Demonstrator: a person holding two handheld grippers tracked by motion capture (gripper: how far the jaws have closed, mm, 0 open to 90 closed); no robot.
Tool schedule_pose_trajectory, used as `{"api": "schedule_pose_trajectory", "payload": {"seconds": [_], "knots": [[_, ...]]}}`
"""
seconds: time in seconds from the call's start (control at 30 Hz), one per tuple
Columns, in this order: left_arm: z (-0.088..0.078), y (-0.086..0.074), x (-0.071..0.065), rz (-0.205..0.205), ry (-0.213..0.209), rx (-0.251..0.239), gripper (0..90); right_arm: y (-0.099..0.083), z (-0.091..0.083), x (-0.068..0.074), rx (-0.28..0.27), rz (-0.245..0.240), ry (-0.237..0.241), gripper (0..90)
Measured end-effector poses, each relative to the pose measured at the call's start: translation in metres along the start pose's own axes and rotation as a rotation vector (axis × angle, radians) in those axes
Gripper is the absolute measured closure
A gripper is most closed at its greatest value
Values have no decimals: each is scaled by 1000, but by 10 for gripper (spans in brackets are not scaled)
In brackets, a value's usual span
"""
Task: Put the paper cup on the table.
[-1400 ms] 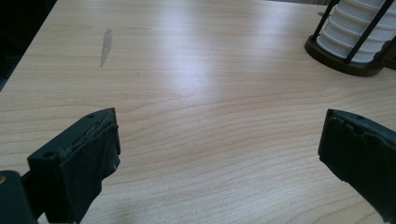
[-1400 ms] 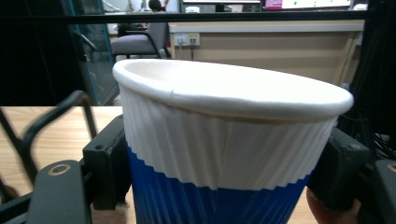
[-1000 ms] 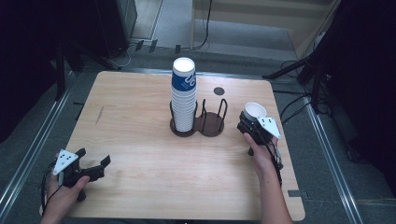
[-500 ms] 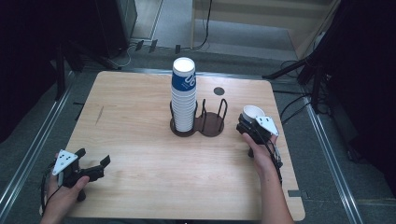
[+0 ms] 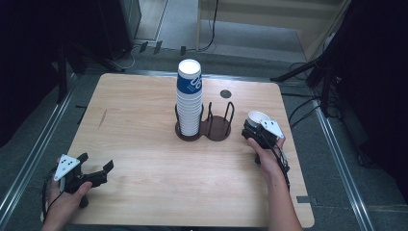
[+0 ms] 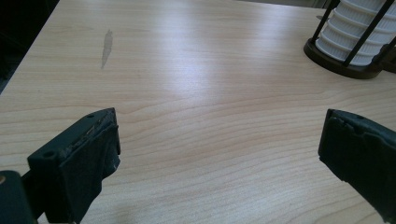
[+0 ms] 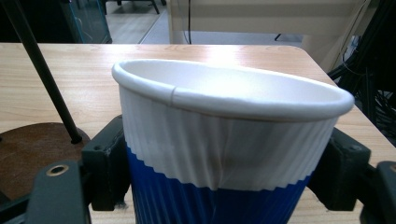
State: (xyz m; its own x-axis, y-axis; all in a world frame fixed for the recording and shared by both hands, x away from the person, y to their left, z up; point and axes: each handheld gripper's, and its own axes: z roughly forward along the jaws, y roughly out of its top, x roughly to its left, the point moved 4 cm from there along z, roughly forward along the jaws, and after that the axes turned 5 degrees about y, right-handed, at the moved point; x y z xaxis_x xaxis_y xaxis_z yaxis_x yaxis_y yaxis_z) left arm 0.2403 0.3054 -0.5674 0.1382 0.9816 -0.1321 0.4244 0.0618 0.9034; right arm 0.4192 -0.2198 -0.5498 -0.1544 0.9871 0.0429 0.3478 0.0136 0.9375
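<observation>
A pale wooden tabletop (image 5: pixel 144 120) with rounded corners carries a dark brown twin-ring holder (image 5: pixel 211 129) of thin black uprights near its middle. The holder's left ring is filled by a tall stack of white ribbed paper cups (image 5: pixel 188 103), the topmost banded in blue; the right ring stands empty, its round brown base bare. A small dark round disc (image 5: pixel 225 94) lies on the wood behind the holder, near the far edge. A thin grey smear (image 5: pixel 102 119) marks the left part of the surface. Grey carpeted floor (image 5: pixel 192 55) surrounds the tabletop, with black cables (image 5: pixel 303 113) trailing off to the right and dark stands behind.
</observation>
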Motion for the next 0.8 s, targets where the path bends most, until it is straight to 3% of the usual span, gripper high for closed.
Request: {"api": "schedule_pose_trajectory", "payload": {"seconds": [0.23,0.57,0.8], "knots": [[0,0,0,3,1,0,0,-1,-3,4,12,-27,16,197],[-1,0,0,4,2,3,0,-4,-8,1,17,-15,10,190],[-1,0,0,6,3,2,0,-11,-11,1,36,-51,1,193]]}}
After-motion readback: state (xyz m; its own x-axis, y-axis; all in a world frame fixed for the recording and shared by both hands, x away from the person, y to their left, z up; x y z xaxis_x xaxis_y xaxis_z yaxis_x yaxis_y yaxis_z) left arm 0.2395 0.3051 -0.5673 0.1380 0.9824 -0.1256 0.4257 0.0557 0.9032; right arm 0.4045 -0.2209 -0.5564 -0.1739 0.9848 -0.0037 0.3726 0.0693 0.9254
